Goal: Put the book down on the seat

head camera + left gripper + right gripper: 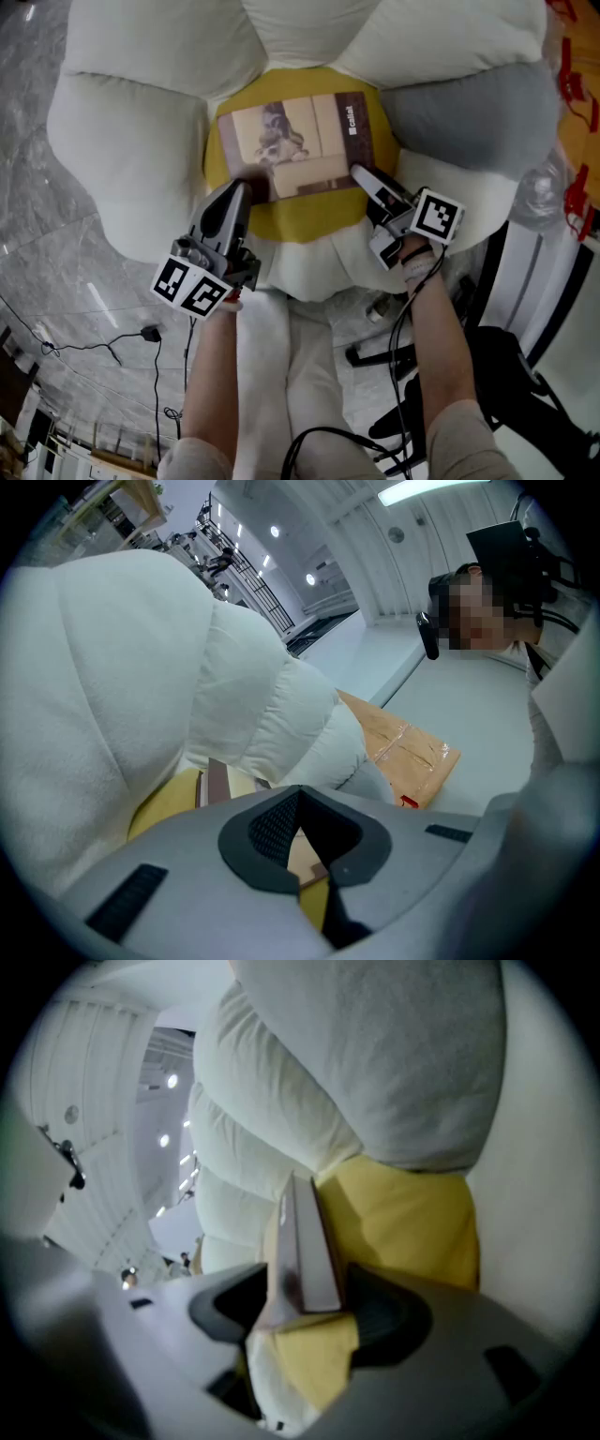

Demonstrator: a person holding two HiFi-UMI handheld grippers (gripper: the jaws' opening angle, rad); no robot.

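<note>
The book is lying flat, cover up, on the yellow seat cushion, just ahead of both pairs of jaws; its two near corners are reaching back toward them, one to each gripper.

The left gripper is pointing almost level at the book's near left corner; in the left gripper view its jaws are standing only narrowly apart, and the left gripper is pinching that tan corner of the book between its pads; the yellow seat cushion is showing below and to the left of the jaws.

The right gripper is tilting downward at the book's near right corner; in the right gripper view the right gripper is holding its jaws spread wide, with the book standing edge-on between them; a clear gap is showing on the left side of the corner, so the pads are not clamping it.

White petal cushions are bulging beyond and to the left of the jaws; a grey petal cushion is sitting to the right of the right jaws; a brown packet is lying on the floor well beyond the left jaws.
</note>
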